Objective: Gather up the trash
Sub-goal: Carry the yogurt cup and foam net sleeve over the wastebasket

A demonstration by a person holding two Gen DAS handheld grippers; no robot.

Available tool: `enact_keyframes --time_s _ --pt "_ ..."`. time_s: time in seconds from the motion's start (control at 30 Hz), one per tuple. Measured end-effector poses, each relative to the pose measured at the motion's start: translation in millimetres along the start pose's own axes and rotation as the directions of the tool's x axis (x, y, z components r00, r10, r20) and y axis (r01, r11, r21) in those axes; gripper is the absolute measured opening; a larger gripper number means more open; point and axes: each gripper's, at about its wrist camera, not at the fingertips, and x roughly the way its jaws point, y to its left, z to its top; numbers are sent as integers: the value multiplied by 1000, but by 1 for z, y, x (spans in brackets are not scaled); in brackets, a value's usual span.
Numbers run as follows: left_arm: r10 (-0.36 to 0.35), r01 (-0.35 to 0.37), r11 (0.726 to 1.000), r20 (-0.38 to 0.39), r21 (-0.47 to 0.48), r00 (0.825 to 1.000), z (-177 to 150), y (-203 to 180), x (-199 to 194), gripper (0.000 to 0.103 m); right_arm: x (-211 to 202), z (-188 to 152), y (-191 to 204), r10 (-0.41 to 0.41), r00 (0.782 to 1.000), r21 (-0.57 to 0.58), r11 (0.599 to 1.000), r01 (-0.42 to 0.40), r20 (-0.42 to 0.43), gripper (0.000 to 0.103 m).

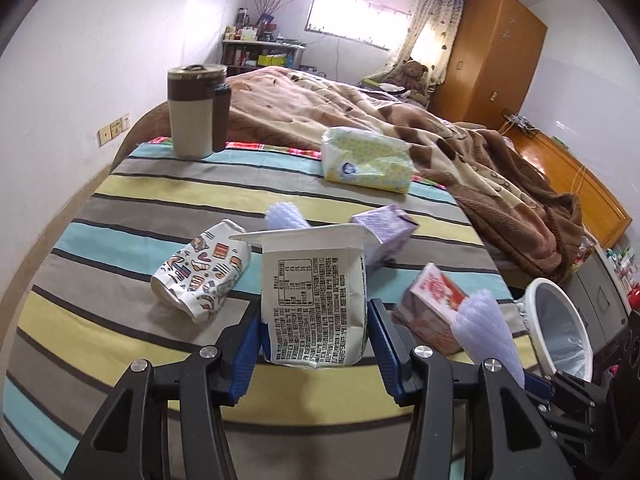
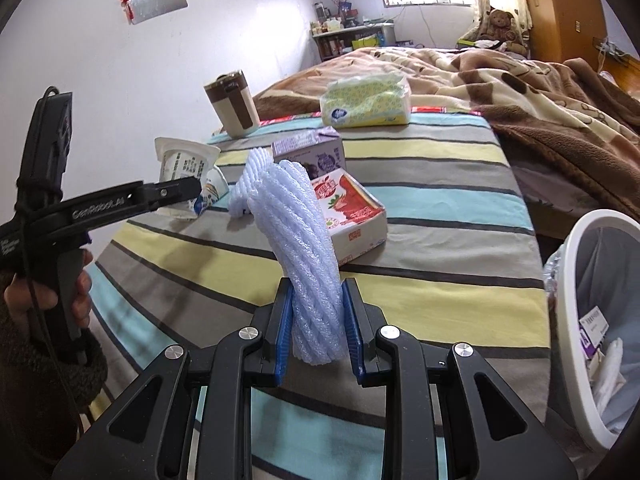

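My left gripper (image 1: 314,332) is shut on a white yogurt cup (image 1: 314,300) with printed text, held upright above the striped table. It also shows in the right wrist view (image 2: 182,160). My right gripper (image 2: 316,320) is shut on a pale blue foam net sleeve (image 2: 298,248), also visible in the left wrist view (image 1: 490,328). On the table lie a crumpled patterned paper cup (image 1: 202,268), a purple carton (image 1: 384,236), a red strawberry carton (image 1: 432,304) and a second foam net (image 1: 284,216). A white trash bin (image 2: 592,320) stands at the table's right edge.
A brown and beige mug (image 1: 196,112) and a yellow tissue pack (image 1: 366,160) sit at the table's far side. A bed with a brown blanket (image 1: 460,152) lies behind. A wooden wardrobe (image 1: 496,60) stands at the back right.
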Motion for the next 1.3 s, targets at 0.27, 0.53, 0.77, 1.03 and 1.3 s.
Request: enact_keyframes --time_s 0.27,0.53,0.77,1.03,1.3 --pt "-51 50 998 37 33 998 -5 -31 -27 52 -24 -1 -11 -22 998 26 999 21 54 25" --pt "-117 111 989 53 102 992 -11 -78 -45 52 -50 -4 -36 -76 992 88 994 67 105 25" --pt "-168 158 975 55 155 984 -17 -117 -50 52 -73 -9 -59 -138 980 143 983 117 145 25" --pt "-218 206 956 36 209 975 -26 -162 -46 52 -94 -16 -85 -215 963 209 961 179 164 25" --pt "-261 250 933 9 258 965 -31 -204 -36 52 -112 -28 -118 -291 943 286 929 237 163 25"
